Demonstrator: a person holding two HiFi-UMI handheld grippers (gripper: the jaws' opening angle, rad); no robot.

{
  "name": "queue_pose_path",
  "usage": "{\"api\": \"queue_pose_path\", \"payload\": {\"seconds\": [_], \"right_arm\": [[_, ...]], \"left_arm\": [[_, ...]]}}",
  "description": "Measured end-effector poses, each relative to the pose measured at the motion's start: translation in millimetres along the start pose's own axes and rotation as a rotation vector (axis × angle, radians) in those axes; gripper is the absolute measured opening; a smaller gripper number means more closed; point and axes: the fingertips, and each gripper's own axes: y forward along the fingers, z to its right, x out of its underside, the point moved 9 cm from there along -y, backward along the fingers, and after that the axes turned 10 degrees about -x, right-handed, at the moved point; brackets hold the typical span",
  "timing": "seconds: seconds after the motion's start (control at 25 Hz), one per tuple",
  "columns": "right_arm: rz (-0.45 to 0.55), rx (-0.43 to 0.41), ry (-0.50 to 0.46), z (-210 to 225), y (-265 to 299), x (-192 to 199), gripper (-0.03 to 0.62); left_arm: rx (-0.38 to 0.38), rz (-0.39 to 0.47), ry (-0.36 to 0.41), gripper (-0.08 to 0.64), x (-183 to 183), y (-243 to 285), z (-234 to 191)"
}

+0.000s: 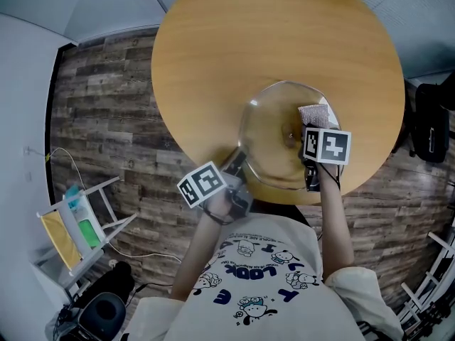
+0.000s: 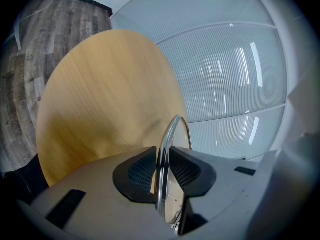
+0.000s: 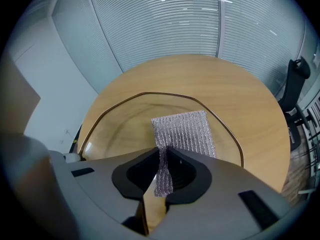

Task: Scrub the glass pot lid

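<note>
1. Left gripper (image 2: 163, 173) is clamped tight on the metal rim of the glass pot lid (image 1: 270, 137), with the rim pinched edge-on between its pads.
2. The lid's held up over the near edge of the round wooden table (image 1: 284, 34), right in front of the person.
3. Right gripper (image 3: 163, 170) is pinching a silvery mesh scrub cloth (image 3: 186, 130), which is pressed flat against the lid's glass.

Round wooden table (image 1: 213, 48), perhaps a rack (image 1: 77, 224)
</note>
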Motion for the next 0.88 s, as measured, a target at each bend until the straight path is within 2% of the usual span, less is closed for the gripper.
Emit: {"api": "queue_pose_path", "payload": {"seconds": [0.88], "right_arm": [[-0.021,0.017,0.021,-2.6,-11.8,25.9,0.060]], "left_arm": [[0.004,0.001,0.000,0.081,2.6,-1.4,-1.1]]}}
